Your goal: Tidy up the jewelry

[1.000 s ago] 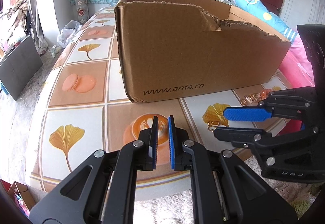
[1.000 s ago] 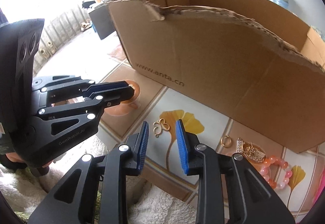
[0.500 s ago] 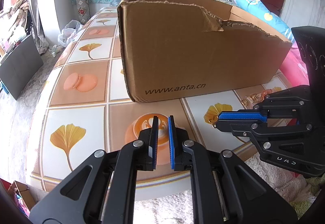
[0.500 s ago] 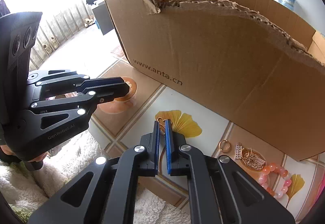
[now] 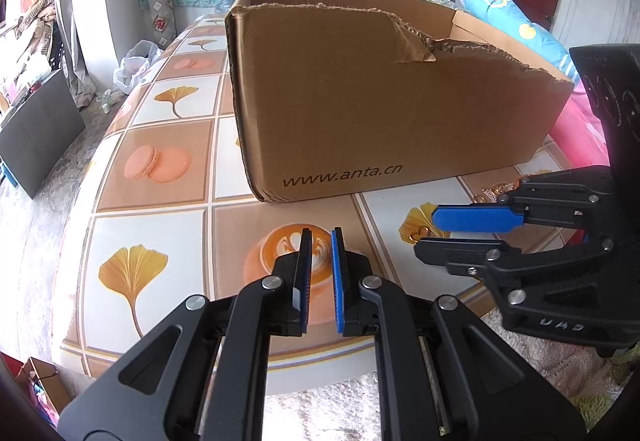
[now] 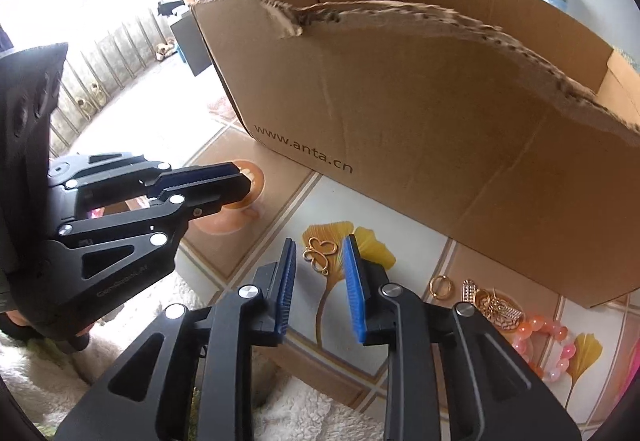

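Right tool [image 6: 320, 277] jaws opening, gold clasp [image 6: 319, 255] lying loose between them on the counter [image 6: 400, 225], just in front of the cardboard box [image 6: 420, 121]; regrasp likely. Left tool [image 5: 320, 261] nearly together, empty, parked clear.

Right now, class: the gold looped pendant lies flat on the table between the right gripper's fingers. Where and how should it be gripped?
Probably across the gold looped pendant at its middle, where the loops meet, coming steeply from above. It lies flat on the table, so the pads must straddle it and pinch its thin edges. The right gripper, jaws opening, already brackets it without touching.
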The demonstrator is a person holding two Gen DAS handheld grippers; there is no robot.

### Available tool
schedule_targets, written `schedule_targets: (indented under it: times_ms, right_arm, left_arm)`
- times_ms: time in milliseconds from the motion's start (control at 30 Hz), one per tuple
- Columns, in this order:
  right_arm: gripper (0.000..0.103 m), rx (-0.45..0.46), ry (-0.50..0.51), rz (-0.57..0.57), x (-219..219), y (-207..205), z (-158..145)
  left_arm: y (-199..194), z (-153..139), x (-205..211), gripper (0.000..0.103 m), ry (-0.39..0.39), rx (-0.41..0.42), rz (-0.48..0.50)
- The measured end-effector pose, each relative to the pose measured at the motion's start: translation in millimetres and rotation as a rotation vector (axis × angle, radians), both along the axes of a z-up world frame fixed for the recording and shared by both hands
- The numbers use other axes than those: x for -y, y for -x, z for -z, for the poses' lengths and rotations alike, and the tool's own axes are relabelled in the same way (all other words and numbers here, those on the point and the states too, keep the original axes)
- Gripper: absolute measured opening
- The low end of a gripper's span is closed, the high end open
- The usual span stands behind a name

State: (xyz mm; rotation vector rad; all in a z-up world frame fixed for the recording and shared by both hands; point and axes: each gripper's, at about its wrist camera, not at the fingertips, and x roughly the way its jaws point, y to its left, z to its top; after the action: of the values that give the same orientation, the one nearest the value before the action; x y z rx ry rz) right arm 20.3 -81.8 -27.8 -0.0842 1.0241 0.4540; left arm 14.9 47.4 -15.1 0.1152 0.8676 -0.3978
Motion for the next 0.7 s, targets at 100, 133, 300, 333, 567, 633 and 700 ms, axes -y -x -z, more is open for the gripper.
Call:
schedule_targets:
  times_ms: [100,133,300,333,567,633,700]
  right_arm:
    - [0.025,0.025,0.020,-0.008,-4.9,0.7,-1.0]
    - [0.023,0.032,0.032,-0.012,-7.1,0.6,-1.1]
    - [0.016,0.030,0.027,-0.011,-4.5,0.1,-2.3]
    - [0.016,0.032,0.027,-0.012,-3.9,0.2,-2.5]
    - [0.004,0.020,0.005,-0.003,2.5,-2.3,-3.8]
    - [0.004,0.014,0.000,0.004,5.2,-3.0,-3.1]
    - [0.004,0.014,-0.014,0.009,8.5,-1.5,-5.4]
  left_arm:
    - [-0.2,0.1,-0.9,0.009,-0.001,0.000,-0.002]
    - [-0.2,0.1,-0.9,0.009,-0.001,-0.001,-0.001]
    - [-0.8,-0.1,-1.8,0.009,0.000,0.000,-0.004]
    - [-1.2,0.2,-2.1,0.009,0.000,-0.001,-0.005]
    - [-0.5,-0.1,-2.1,0.009,-0.003,0.002,-0.004]
    - [-0.3,0.0,-2.1,0.009,-0.004,0.002,-0.005]
    - [-0.5,-0.2,-2.6,0.009,-0.004,0.002,-0.006]
